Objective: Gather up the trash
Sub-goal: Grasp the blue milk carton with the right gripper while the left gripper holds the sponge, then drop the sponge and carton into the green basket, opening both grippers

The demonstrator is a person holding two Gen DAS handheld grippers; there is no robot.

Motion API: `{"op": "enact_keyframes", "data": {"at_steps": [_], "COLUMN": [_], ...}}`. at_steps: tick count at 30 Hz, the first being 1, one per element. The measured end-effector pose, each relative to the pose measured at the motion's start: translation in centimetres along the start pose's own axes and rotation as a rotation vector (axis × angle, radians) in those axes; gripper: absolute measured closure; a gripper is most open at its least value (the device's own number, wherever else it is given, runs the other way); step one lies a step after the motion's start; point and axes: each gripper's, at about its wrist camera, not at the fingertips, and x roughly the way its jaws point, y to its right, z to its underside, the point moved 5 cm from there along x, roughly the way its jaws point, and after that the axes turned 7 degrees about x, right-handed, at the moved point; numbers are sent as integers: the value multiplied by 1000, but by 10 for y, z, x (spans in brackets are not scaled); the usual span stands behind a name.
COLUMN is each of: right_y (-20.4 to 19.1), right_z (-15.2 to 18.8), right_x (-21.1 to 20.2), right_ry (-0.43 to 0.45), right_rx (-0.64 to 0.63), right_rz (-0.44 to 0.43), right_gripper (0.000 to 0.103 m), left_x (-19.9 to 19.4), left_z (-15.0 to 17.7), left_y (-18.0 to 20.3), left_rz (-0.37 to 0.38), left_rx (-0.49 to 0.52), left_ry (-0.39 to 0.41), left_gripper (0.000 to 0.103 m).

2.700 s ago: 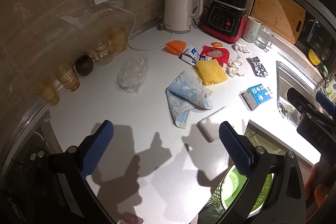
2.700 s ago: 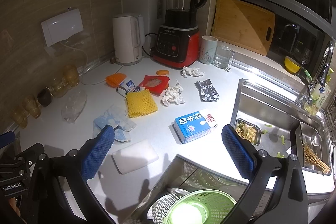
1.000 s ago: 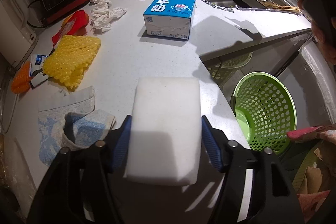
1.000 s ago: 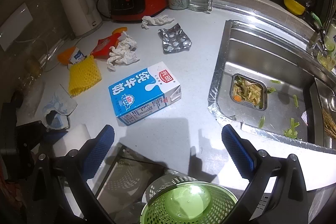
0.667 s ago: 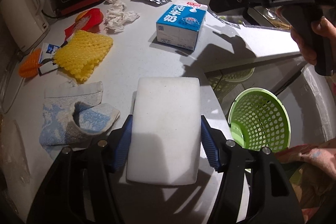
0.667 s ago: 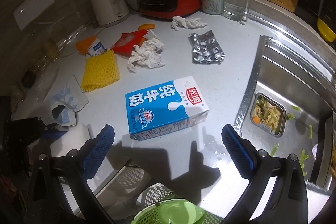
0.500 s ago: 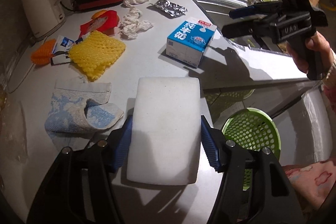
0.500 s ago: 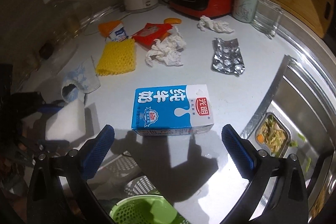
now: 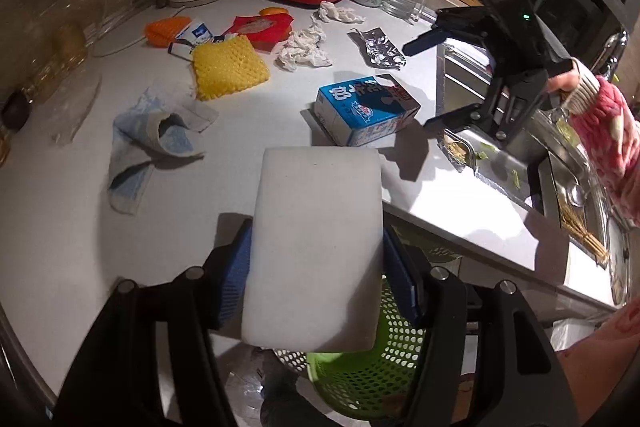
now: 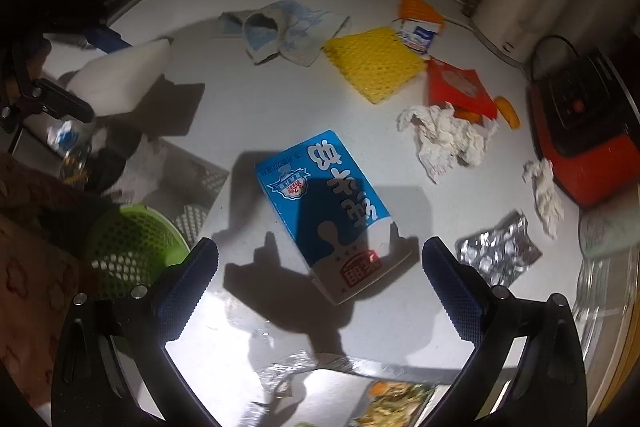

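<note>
White countertop [image 9: 80,211] strewn with litter. Green basket [image 9: 360,371] below its edge. Left gripper [image 9: 316,267] clamped on a white foam block [image 9: 316,247], held above counter edge and basket. Right gripper [image 10: 320,287] — jaws wide apart, empty — over the blue milk carton [image 10: 324,203]. Crumpled tissue [image 10: 444,139] beside the carton.

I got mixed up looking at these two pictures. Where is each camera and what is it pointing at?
Left wrist: sits on the left gripper, looks down over the counter edge; its fingers clamp a white sponge; the right gripper and a sleeve show.
Right wrist: sits on the right gripper, looks down at the milk carton; its fingers stand open.
Both see carton, sponge, green basket.
</note>
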Motion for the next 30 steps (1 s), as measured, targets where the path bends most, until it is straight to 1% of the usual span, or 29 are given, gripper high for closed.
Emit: {"op": "enact_keyframes", "data": {"at_steps": [2,5,8,11,13,14,15,19,21,25,30], "right_y": [2,3,4,4,4,4,4,4,5,7,-18], "right_z": [-5,-13,-18,-19,-19,-18,-17,-15,-14,-9,17], "right_x": [9,23,37,52,59,61,62,59,54,28,-20], "right_ry": [-29,-56,-85,-122,-140,-152,-160,-156,-135,-42,85], "right_rx": [-94,-198,-254,-279,-277,-270,-260,-208,-155,13,244], "right_rz": [-22,-55,-121,-157,-180,-198,-216,-272,-263,-265,-260], "right_gripper": [2,2,2,3,14,25,34,35,35,35,35], "left_x": [-4,-8,-9,-5,-5,-6,-6,-7,-7,-5,5], "left_z": [9,19,25,28,31,32,32,39,45,59,86], "left_y": [15,35,50,55,57,58,59,62,65,75,96], "left_rz": [-31,-51,-67,-83,-86,-85,-84,-93,-85,-53,-3], "left_rx": [-21,-49,-85,-122,-141,-149,-154,-153,-139,-100,-9], "left_ry": [-14,-35,-45,-63,-65,-64,-61,-66,-69,-86,-113], "left_gripper": [44,44,44,44,44,44,44,44,43,43,43]}}
